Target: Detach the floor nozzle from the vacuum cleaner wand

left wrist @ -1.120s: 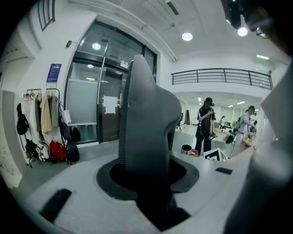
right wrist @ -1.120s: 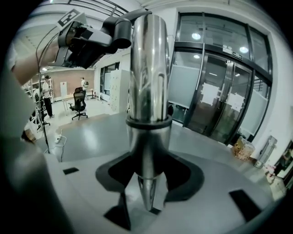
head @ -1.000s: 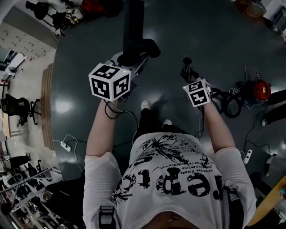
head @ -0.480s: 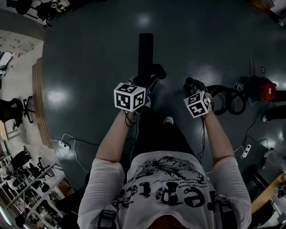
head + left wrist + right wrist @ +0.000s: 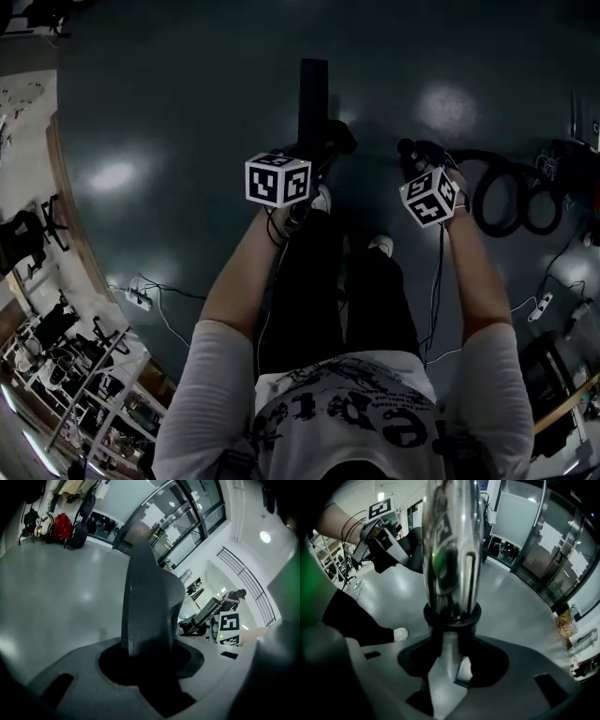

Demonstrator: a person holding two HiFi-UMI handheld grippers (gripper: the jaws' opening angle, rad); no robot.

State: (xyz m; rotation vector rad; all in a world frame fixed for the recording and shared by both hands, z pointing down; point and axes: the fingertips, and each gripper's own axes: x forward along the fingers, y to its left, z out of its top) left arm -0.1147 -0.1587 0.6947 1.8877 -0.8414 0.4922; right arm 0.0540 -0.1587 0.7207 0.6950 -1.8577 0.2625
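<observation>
Left gripper (image 5: 310, 161), right gripper (image 5: 418, 165): both downward

The nozzle (image 5: 313, 94), a long black bar with a ribbed edge, runs up the head view's upper centre. The wand (image 5: 452, 545), a shiny chrome tube in a black collar, is detached and lies right of it.

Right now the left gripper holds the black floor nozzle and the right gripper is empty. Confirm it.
Wrong on the right gripper. The left gripper holds the black floor nozzle, but the right gripper is shut on the shiny wand, as the right gripper view shows.
</observation>
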